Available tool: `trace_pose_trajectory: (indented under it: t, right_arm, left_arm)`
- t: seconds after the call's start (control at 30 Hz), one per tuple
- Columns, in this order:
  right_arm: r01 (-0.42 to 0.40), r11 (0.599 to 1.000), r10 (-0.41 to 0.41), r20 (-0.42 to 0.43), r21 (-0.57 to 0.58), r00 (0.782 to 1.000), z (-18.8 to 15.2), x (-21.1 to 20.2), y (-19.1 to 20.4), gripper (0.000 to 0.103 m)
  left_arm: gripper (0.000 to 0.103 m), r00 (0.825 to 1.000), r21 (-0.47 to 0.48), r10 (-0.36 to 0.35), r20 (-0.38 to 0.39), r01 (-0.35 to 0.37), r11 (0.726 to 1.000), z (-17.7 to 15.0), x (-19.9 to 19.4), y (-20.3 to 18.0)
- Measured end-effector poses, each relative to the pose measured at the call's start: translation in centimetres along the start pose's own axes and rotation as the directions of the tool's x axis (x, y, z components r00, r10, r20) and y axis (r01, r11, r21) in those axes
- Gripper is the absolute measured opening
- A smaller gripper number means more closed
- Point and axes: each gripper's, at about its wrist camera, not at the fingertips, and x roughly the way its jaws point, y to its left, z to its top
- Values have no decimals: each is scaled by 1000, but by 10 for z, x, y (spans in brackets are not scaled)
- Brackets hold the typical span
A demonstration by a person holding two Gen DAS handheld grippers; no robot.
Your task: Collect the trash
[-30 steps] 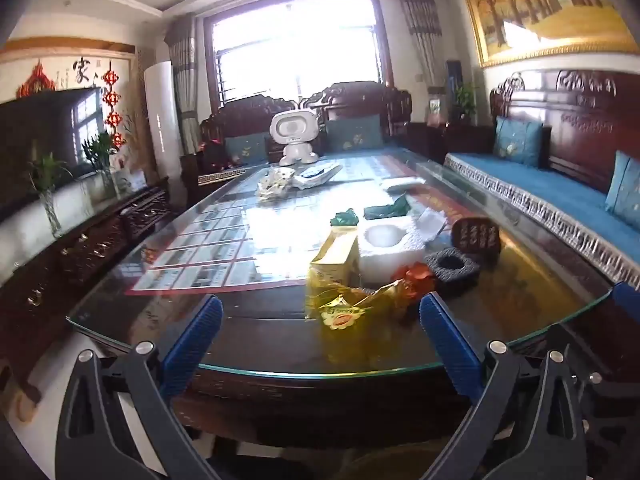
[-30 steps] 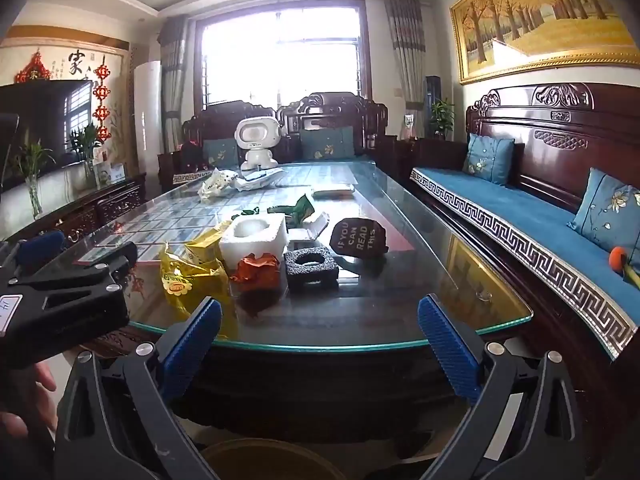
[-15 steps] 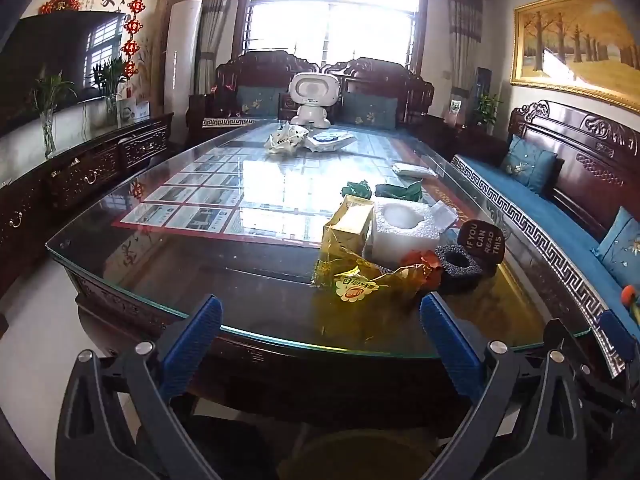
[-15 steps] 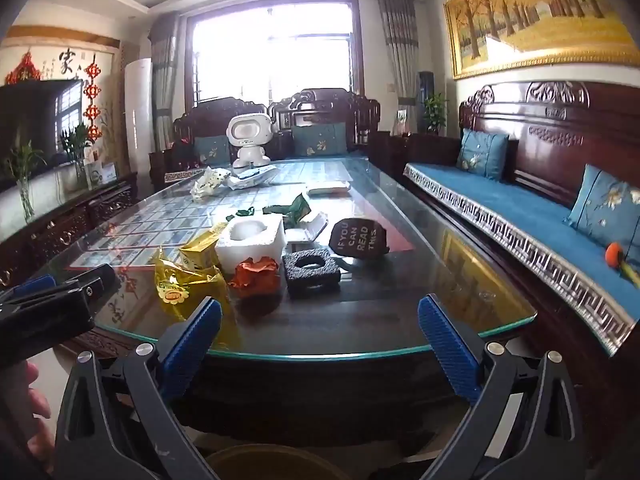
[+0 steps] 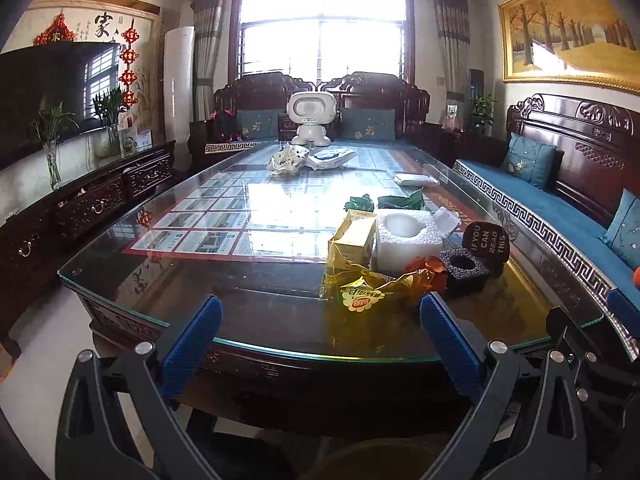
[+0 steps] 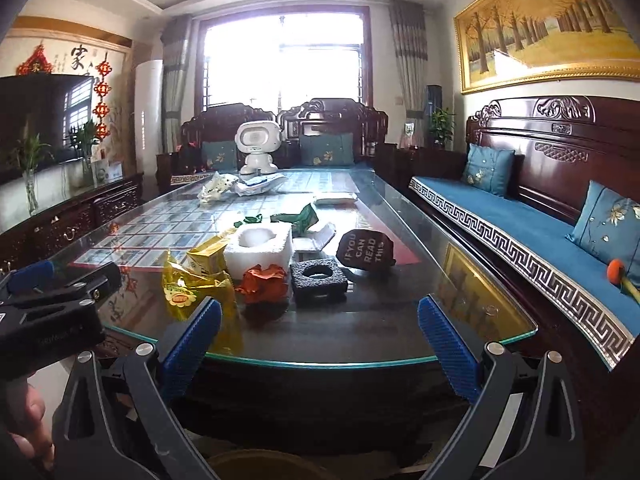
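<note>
Two hand-held grippers face a long, dark wooden table topped with a sheet of glass (image 5: 280, 344), and neither has reached it. The left gripper (image 5: 320, 332) has its blue-padded fingers spread wide and holds nothing; the right gripper (image 6: 320, 332) is likewise spread wide and empty. The trash sits in a loose cluster near the table's close end. Closest to the edge is a crumpled yellow plastic snack bag (image 5: 360, 292) with a round printed label; it lies ahead of the left gripper, just inside its right-hand finger, stretched roughly across the view. From the right gripper the same bag (image 6: 192, 288) lies ahead and off to the left, beyond its left-hand finger, so the left gripper looks better lined up for it. Touching or just beside the bag are a crumpled orange-red wrapper (image 6: 264, 284), a black square foam block with a round hole (image 6: 318, 280), a white foam block with a hollowed top (image 6: 260, 248) and a yellow carton (image 5: 354, 240); green scraps (image 5: 400, 202) lie further back. A rounded yellowish rim, possibly a bin (image 6: 260, 464), is cut off by the bottom edge below the table. Which pieces overlap within the cluster is hard to make out.
</note>
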Motion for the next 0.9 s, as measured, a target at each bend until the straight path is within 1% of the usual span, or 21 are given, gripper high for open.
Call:
trace_pose_trajectory:
  t: [0.07, 0.13, 0.2, 0.27, 0.4, 0.63, 0.9]
  right_arm:
    - [5, 1000, -5, 6, -23, 1000, 0, -1, 2, 95]
    - [32, 998, -31, 16, -53, 999, -1, -3, 5, 95]
    - [35, 997, -34, 23, -64, 999, 0, -4, 7, 95]
    - [32, 998, -30, 28, -56, 999, 1, -5, 6, 95]
    - [39, 998, -38, 35, -45, 999, 3, -7, 4, 95]
    - [48, 998, -47, 21, -40, 999, 4, -6, -1, 95]
    - [52, 998, -51, 28, -35, 998, 5, -8, -2, 95]
  left_arm:
    - [99, 1000, 0, 0, -6, 0, 1000, -1, 2, 0]
    - [99, 1000, 5, 1, -7, -1, 1000, -1, 2, -1]
    - [99, 1000, 8, -12, -15, 13, 1000, -1, 2, -2]
    - [99, 999, 14, -31, -18, 31, 999, -1, 2, -4]
    - [99, 1000, 41, -24, -10, 25, 999, -2, 1, -9]
    - [99, 1000, 41, -27, -13, 27, 999, -2, 2, -10]
    - [99, 1000, 49, -27, -6, 27, 998, -1, 1, -12]
